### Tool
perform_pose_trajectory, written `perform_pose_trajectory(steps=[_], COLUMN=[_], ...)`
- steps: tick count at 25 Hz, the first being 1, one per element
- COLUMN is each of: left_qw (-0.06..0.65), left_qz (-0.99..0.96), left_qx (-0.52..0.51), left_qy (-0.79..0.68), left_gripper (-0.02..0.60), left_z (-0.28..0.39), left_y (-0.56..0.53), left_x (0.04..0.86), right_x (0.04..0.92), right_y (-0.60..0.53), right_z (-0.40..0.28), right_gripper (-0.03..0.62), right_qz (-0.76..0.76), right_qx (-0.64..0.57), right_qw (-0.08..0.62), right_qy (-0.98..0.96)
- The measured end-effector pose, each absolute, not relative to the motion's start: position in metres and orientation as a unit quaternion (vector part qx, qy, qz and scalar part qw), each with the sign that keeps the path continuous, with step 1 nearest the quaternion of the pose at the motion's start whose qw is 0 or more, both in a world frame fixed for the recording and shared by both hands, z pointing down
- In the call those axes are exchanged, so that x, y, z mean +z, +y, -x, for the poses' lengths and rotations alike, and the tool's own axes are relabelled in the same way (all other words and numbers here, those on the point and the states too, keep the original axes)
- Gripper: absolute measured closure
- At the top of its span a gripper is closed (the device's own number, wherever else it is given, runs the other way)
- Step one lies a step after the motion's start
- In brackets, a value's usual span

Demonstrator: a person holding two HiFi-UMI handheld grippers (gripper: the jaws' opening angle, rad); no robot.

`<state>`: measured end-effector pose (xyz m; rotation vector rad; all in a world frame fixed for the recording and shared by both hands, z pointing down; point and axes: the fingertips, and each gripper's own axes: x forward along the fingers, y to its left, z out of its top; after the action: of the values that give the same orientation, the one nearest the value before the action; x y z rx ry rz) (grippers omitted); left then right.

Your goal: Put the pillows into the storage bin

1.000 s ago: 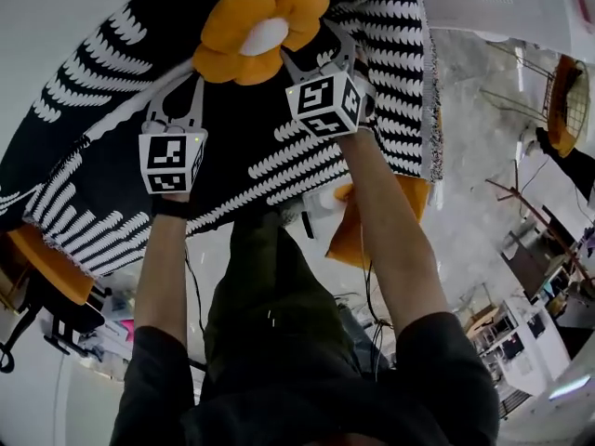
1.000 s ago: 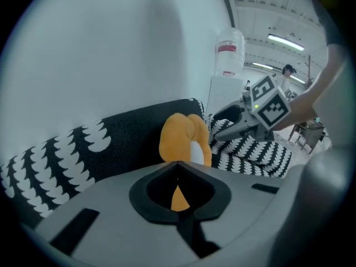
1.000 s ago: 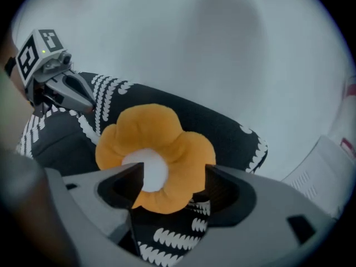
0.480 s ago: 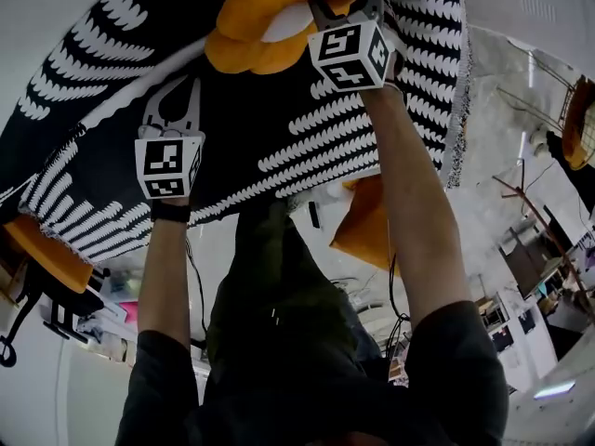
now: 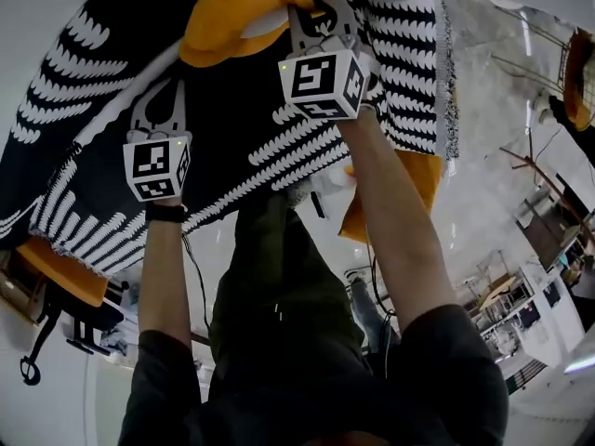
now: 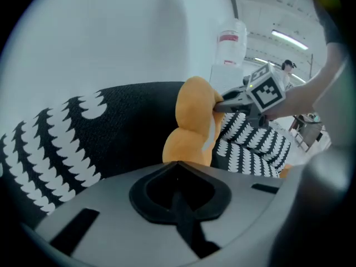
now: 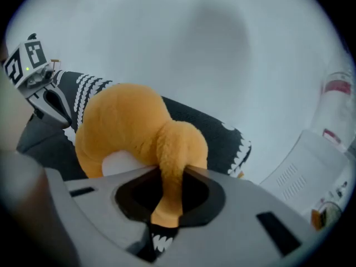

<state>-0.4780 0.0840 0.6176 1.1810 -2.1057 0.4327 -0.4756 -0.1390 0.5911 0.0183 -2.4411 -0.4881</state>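
An orange flower-shaped pillow with a white centre lies on a black-and-white patterned blanket. My right gripper has just been closing, and its jaws now pinch one orange petal of the pillow. In the left gripper view the pillow stands on edge with the right gripper at its right side. My left gripper hangs over the blanket to the left of the pillow and short of it. Its jaws are shut with nothing between them. No storage bin shows.
The blanket drapes over orange cushions that stick out at its lower left and at the right. The person's legs stand against the blanket's near edge. A wire-frame piece with an orange pad stands far right on the pale floor.
The right gripper went from open beside the pillow's lower right petal to shut on a petal. The pillow has shifted up and left in the head view. The left gripper sank slightly.
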Motion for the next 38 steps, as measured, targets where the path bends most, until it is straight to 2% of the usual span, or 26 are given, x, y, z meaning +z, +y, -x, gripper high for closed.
perform_pose_trajectory(steps=[10,16,23,30,38], left_qw=[0.305,0.293,0.289,0.302,0.342], left_qz=[-0.554,-0.616,-0.685,-0.732,-0.754], left_qx=[0.178,0.191,0.215,0.256,0.29], left_qy=[-0.754,-0.706,-0.633,-0.555,-0.48], left_gripper=[0.577,0.577,0.578,0.577,0.577], left_z=[0.388,0.292,0.149,0.121,0.029], left_y=[-0.013,-0.055,-0.087,-0.114,-0.123], left_x=[0.57,0.564,0.573,0.562,0.705], right_x=[0.529,0.518,0.522,0.515,0.666], right_y=[-0.201,-0.216,-0.208,-0.212,-0.213], right_z=[0.299,0.158,-0.011,-0.052,-0.138], right_gripper=[0.536,0.536,0.536,0.534,0.528], right_qz=[-0.144,-0.23,-0.323,-0.379,-0.382], right_qx=[-0.141,-0.106,-0.053,-0.002,0.047], right_qw=[0.341,0.36,0.375,0.395,0.433], right_qy=[-0.918,-0.898,-0.867,-0.837,-0.815])
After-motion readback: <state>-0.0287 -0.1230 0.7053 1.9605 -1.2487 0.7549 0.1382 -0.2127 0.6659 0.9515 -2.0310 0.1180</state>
